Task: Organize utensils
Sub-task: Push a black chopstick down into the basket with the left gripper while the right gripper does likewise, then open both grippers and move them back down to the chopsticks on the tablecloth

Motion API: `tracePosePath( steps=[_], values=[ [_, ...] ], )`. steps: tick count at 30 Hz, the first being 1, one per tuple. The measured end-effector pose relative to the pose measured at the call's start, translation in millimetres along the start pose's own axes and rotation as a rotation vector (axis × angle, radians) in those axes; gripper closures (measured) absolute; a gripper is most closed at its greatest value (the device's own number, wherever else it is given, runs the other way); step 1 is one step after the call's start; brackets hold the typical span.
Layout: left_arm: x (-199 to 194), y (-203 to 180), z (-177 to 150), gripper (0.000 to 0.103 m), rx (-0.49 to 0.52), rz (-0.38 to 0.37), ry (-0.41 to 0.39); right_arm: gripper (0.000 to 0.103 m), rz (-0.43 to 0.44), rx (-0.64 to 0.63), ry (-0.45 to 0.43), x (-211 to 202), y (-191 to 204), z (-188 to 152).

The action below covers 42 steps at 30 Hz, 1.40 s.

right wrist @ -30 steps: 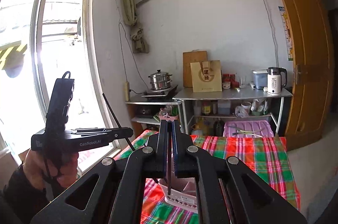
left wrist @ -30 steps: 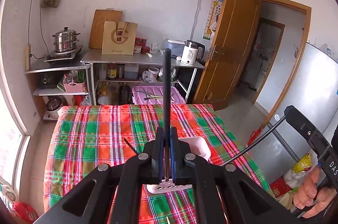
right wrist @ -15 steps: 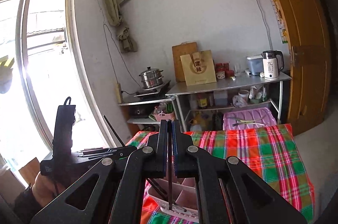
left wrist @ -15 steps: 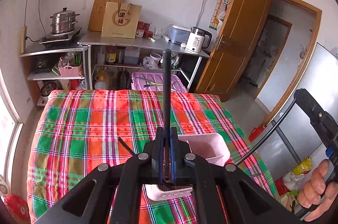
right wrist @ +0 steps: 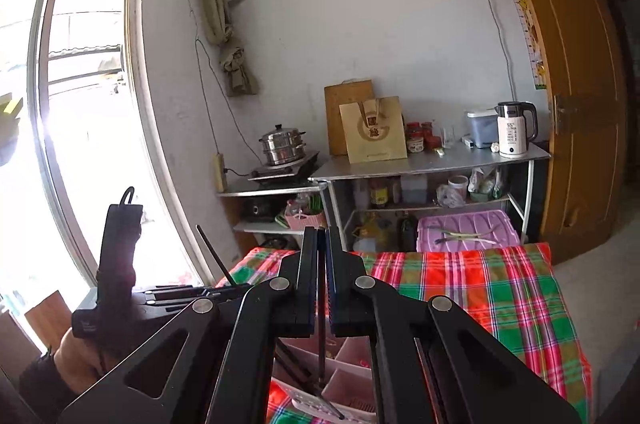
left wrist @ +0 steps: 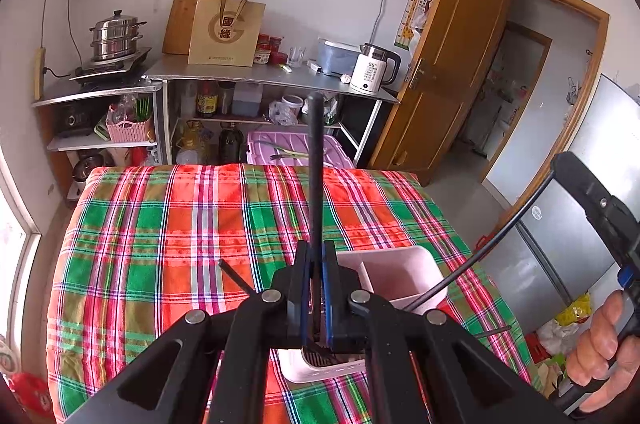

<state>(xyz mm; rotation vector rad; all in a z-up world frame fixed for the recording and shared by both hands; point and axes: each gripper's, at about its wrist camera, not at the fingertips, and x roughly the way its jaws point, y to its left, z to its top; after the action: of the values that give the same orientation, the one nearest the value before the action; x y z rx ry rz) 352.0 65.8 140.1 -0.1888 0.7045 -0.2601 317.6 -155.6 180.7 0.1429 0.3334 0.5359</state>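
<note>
Chopsticks are what both grippers carry: the left gripper [left wrist: 316, 300] has its jaws closed on one black chopstick [left wrist: 315, 176], which stands up and points away from the camera, and the right gripper [right wrist: 320, 288] has its jaws closed on another thin black chopstick [right wrist: 321, 352], whose lower end hangs down toward the holder. I judge that both are held upright over the pink utensil holder [left wrist: 396, 272] so that they can go down into one of its compartments; I cannot tell into which one. This holder stands on the counter with the plaid cloth [left wrist: 160, 224], just below the jaws, and another dark stick already leans inside it. Farther away, on the steel shelf [left wrist: 256, 74], the paper bag [left wrist: 227, 32] shows the characters 國緣, and the white kettle [left wrist: 372, 70] shows "55". A small mark on the left gripper's body is too blurred to read.
</note>
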Motion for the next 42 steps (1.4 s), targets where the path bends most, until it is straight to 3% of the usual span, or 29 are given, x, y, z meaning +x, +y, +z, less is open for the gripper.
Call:
tracePosePath(
  steps=[9,12,17,23,30,42],
  values=[
    [11,6,-14,0.098,-0.009,0.016,0.033,0.099,0.013,0.014,0.169,27,-13,-42],
    [4,6,-15,0.085,-0.009,0.025,0.016,0.099,0.017,0.014,0.192,25,-16,-46],
    [-18,2,-16,0.070,-0.010,0.023,-0.028,0.088,0.013,0.027,0.179,6,-19,-43],
    [-65,-11,-28,0.070,0.011,0.027,-0.113,0.087,-0.001,0.025,0.126,-38,-20,-40],
    [-116,-30,-74,0.070,0.057,0.000,-0.176,0.087,-0.017,0.014,0.088,-99,-21,-64],
    [-128,-61,-168,0.070,0.088,-0.046,-0.111,0.087,-0.064,0.067,0.154,-154,-38,-127]
  ],
)
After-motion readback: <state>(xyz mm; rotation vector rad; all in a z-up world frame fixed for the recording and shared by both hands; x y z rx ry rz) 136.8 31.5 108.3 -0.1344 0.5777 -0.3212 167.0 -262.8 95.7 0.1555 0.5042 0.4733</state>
